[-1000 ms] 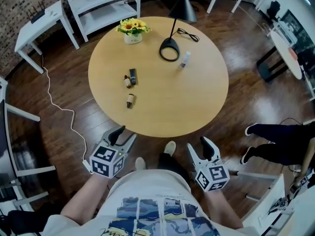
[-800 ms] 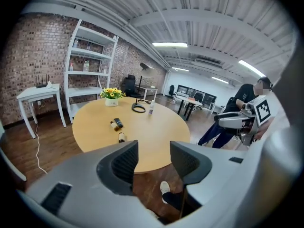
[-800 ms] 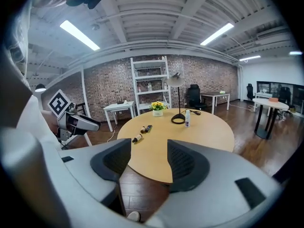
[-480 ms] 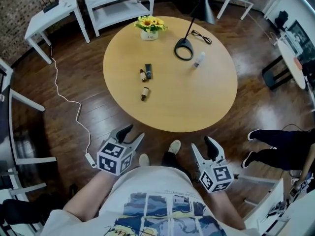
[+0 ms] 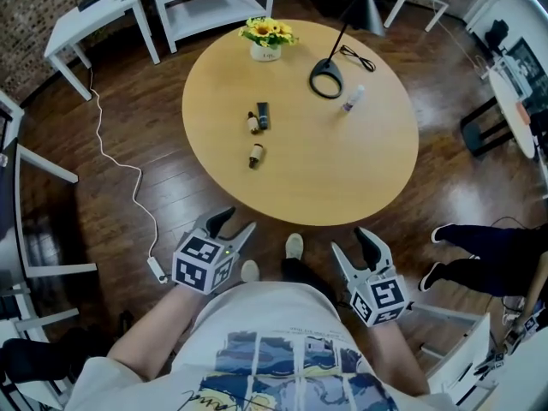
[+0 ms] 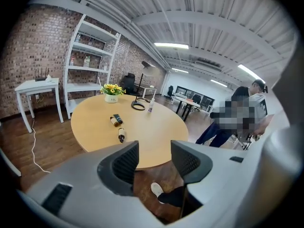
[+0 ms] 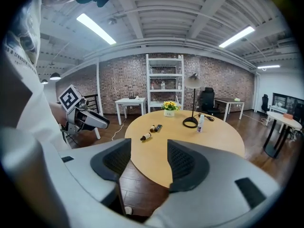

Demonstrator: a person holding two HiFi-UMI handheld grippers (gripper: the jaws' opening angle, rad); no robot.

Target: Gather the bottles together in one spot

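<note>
On the round wooden table [image 5: 342,187] a small brown bottle [image 5: 256,154] lies on its side. Just beyond it another brown bottle [image 5: 253,123] lies next to a dark one [image 5: 263,115]. A clear white bottle [image 5: 353,98] stands far off to the right, beside the lamp's ring base [image 5: 326,80]. My left gripper [image 5: 233,226] hangs short of the table's near edge; its jaws have just been opening and nothing is between them. My right gripper [image 5: 353,245] is also off the table, open and empty. The right gripper view shows the brown bottle [image 7: 146,137] and the white one [image 7: 200,123].
A pot of yellow flowers [image 5: 267,37] stands at the table's far side. Behind it are a white shelf unit [image 5: 210,2] and a white side table [image 5: 90,11]. A white cable [image 5: 128,178] runs over the floor at left. A person's legs [image 5: 488,247] are at right.
The head view has shifted, so the table now sits farther right and higher in the picture. Both grippers have edged along below the table's near edge, still empty.
</note>
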